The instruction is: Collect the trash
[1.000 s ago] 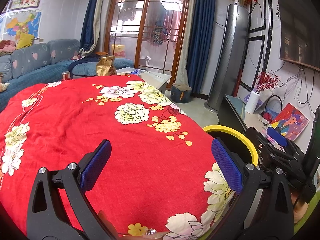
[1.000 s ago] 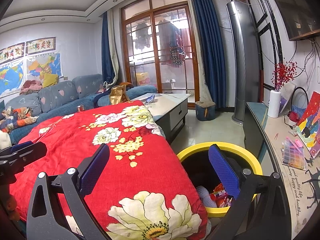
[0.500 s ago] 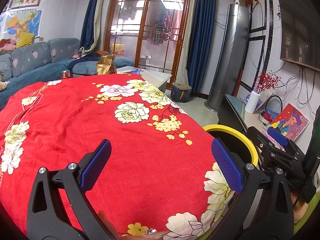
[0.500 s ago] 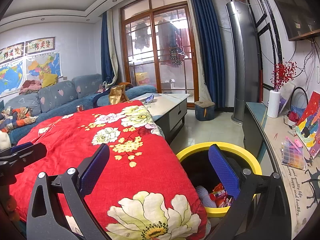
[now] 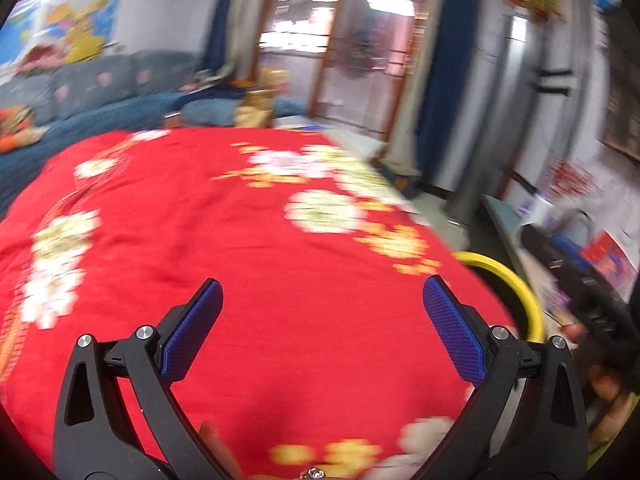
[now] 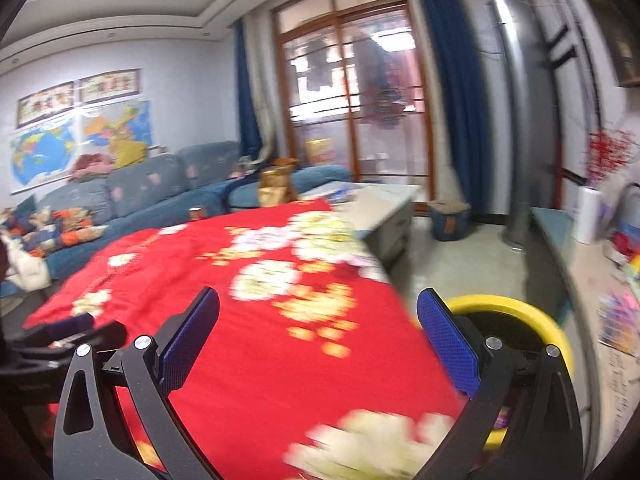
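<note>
Both views are blurred by motion. My left gripper (image 5: 322, 330) is open over a red flowered cloth (image 5: 240, 260), with nothing between its blue pads. My right gripper (image 6: 318, 338) is open too and holds nothing; it hangs over the cloth's right edge. A yellow-rimmed black bin (image 6: 516, 312) stands on the floor beside the cloth, partly hidden behind the right finger; its rim (image 5: 508, 276) shows at the right of the left wrist view. A small can (image 6: 196, 213) stands at the cloth's far edge. The right gripper (image 5: 584, 280) appears as a dark blur at the left wrist view's right edge.
A blue sofa (image 6: 140, 192) with clothes on it runs along the far left. A golden bag (image 6: 276, 184) and a low white table (image 6: 380, 204) lie beyond the cloth. A low shelf (image 6: 588, 264) with a white vase and clutter lines the right wall.
Both cameras have swung to the left and now blur. The bin has shifted toward the right edge in both views, and its contents are out of sight. Both grippers stay open.
</note>
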The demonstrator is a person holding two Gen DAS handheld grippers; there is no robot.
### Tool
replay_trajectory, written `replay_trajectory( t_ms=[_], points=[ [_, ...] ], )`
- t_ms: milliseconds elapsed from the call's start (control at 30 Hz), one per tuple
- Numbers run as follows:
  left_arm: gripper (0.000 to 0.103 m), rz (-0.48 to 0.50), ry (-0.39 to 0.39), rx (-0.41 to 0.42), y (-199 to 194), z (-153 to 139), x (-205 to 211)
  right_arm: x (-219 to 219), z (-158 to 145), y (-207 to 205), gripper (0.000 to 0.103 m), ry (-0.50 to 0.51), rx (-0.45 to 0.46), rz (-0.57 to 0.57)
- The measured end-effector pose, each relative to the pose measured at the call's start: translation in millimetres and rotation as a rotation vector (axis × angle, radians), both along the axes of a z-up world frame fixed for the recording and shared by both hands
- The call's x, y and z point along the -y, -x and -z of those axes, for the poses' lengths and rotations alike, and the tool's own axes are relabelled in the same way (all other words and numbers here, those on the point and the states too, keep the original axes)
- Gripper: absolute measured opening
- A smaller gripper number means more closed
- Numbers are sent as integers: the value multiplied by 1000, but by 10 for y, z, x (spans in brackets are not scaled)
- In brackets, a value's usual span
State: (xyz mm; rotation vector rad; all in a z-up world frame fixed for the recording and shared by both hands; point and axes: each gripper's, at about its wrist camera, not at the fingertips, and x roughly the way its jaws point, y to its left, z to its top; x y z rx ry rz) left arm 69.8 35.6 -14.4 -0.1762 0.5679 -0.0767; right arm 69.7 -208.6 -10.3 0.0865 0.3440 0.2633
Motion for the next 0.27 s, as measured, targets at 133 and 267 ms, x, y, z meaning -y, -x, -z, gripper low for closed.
replay_trajectory(
  t_ms=[133, 267],
  points=[
    [92, -323, -57, -86, -74, 99, -1217, -892, -163, -316, 96, 7, -70, -189],
    [92, -652, -105, -237, -44, 337, -2567, -2365, -50, -756, 96, 81, -305, -461]
  ],
)
